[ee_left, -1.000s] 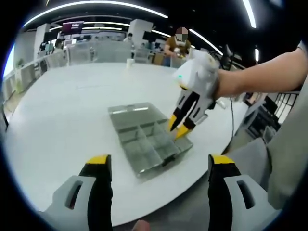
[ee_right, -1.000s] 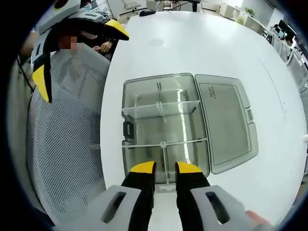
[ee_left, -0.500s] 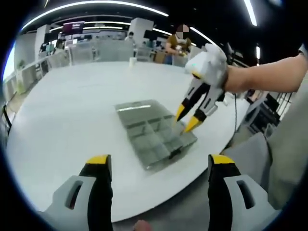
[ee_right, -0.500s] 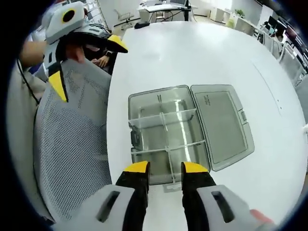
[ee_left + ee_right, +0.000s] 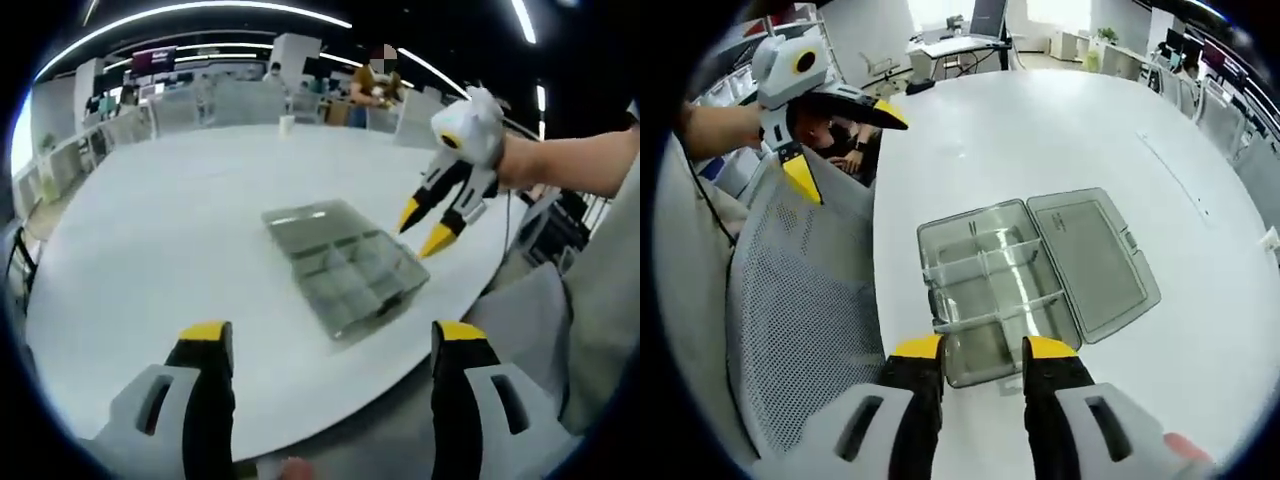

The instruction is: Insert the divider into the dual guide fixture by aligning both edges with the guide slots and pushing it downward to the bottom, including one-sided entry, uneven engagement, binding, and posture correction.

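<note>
With both my left gripper [image 5: 320, 350] and right gripper [image 5: 982, 352] spread and empty, the clear fixture box [image 5: 995, 290] ahead of my right fingertips, I risk one-sided binding on re-entry.

We saw both views brightly lit by long ceiling strips [image 5: 210, 8], which curved hard at the fisheye edges. The white desk [image 5: 150, 240] glared softly, the clear box [image 5: 985, 290] caught streaky reflections, and distant background stayed blurred.
</note>
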Demonstrator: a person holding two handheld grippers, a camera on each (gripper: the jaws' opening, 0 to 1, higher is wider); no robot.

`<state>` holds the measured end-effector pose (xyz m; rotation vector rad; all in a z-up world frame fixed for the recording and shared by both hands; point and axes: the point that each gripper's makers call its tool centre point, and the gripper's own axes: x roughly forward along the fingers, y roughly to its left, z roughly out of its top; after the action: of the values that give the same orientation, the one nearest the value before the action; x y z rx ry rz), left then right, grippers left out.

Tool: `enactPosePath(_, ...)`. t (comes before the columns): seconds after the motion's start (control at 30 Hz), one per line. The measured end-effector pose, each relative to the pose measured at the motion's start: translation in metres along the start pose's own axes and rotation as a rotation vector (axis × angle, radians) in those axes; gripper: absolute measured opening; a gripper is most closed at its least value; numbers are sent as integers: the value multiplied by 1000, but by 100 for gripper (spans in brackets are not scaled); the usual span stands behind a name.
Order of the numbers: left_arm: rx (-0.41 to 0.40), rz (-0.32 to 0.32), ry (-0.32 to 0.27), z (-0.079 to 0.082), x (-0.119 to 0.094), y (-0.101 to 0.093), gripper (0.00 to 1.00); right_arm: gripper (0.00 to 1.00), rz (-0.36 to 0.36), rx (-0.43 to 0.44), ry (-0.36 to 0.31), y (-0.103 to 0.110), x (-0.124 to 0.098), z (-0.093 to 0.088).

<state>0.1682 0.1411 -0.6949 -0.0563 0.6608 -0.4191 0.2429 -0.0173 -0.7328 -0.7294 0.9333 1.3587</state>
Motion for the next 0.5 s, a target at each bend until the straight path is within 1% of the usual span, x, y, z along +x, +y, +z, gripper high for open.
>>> enactPosePath(0.17, 1, 16, 15, -4, -3, 9, 78, 30, -7, 55, -62, 5, -7, 3)
enactPosePath(0.33, 7, 33, 32, -7, -8, 18, 78, 32, -16, 80, -95, 9, -13, 4)
enactPosePath(0.5, -1, 65, 50, -11, -12, 31, 77, 34, -11, 117, -140, 18, -18, 8)
